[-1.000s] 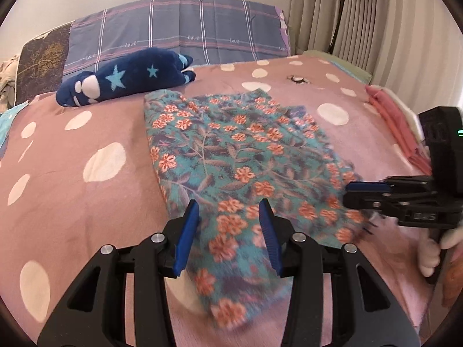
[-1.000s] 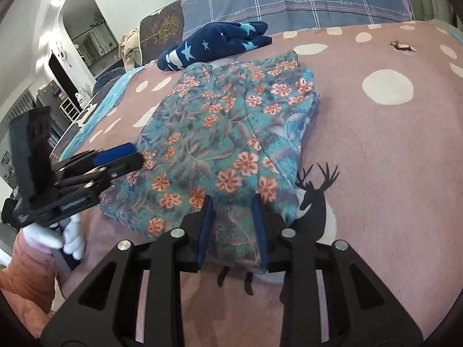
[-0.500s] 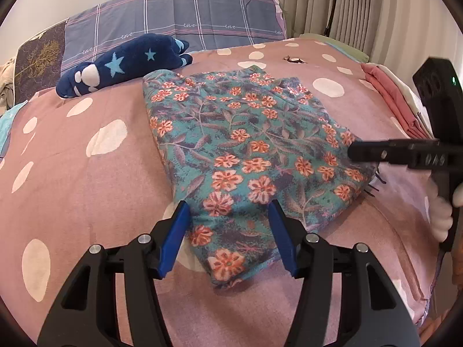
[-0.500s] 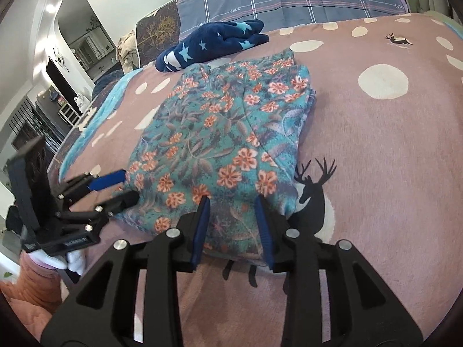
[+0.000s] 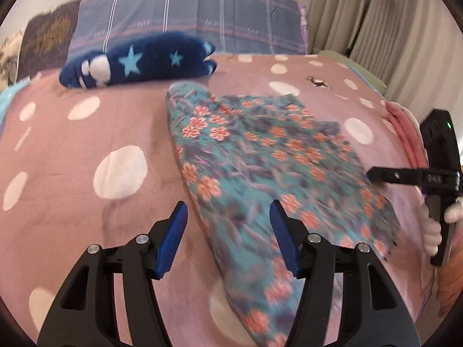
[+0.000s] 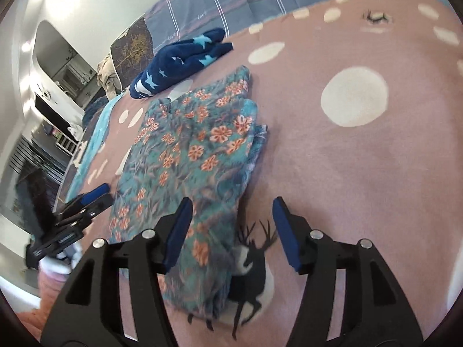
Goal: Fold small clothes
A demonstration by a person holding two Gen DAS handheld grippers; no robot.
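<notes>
Garment [image 5: 260, 173] lay folded mid-frame on bed [image 5: 86, 133]; left gripper [image 5: 228, 240] and right gripper [image 6: 231, 231] just spread, released; next fold wanted fresh edge grips.

My left gripper [image 5: 228, 231] and right gripper [image 6: 231, 225] are black open-frame plastic with silver screws and blue pads [image 5: 173, 240]; white gloves [image 5: 434, 231], an orange sleeve [image 5: 448, 286].
</notes>
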